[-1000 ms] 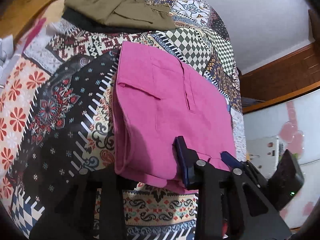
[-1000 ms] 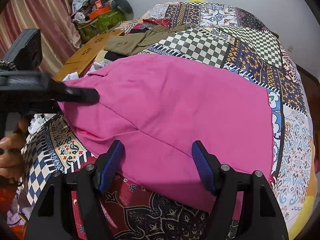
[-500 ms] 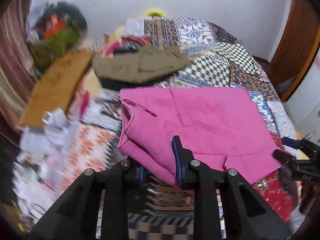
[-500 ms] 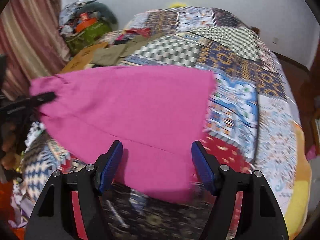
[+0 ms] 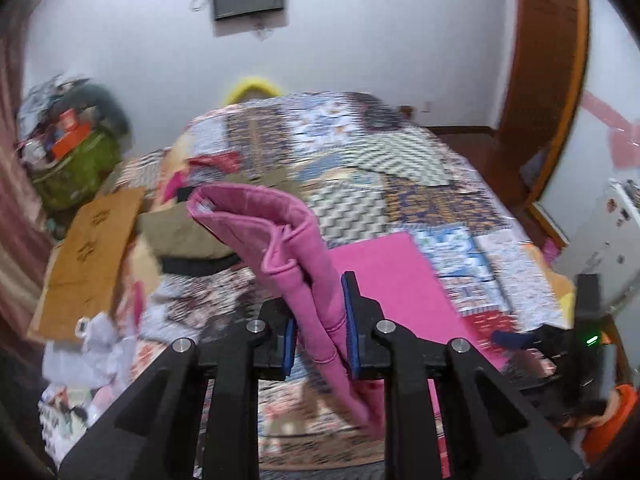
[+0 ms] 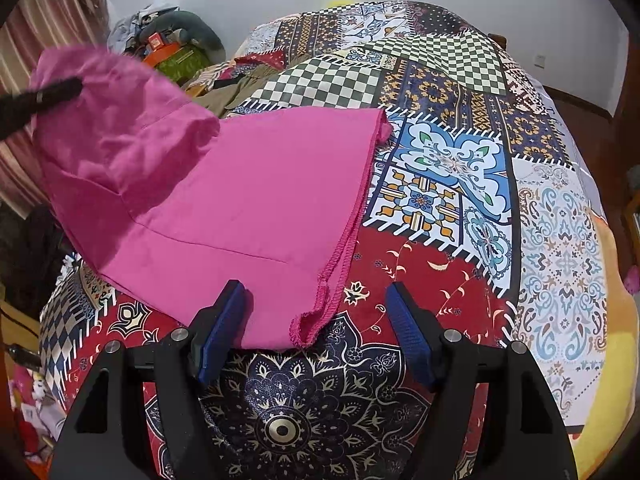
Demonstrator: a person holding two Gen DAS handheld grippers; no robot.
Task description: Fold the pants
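Note:
The pink pants (image 6: 248,184) lie on the patchwork bed cover (image 6: 460,168), with one end lifted. My left gripper (image 5: 319,330) is shut on the bunched waist end of the pants (image 5: 296,248) and holds it up above the bed; it shows at the left of the right wrist view (image 6: 48,94). The rest of the pink cloth (image 5: 384,276) trails down flat onto the bed. My right gripper (image 6: 316,332) is open and empty, low over the bed, with the hemmed corner of the pants (image 6: 312,320) between its spread fingers.
Folded olive-brown clothes (image 5: 188,234) lie on the bed behind the pants. A cardboard sheet (image 5: 86,256) and a pile of bags (image 6: 168,44) stand at the bed's left side. A wooden door frame (image 5: 548,80) is at the right.
My left gripper has closed on the pants' waist end and lifted it up off the bed. The pink cloth has slid left, so its hemmed corner now lies between my right fingers.

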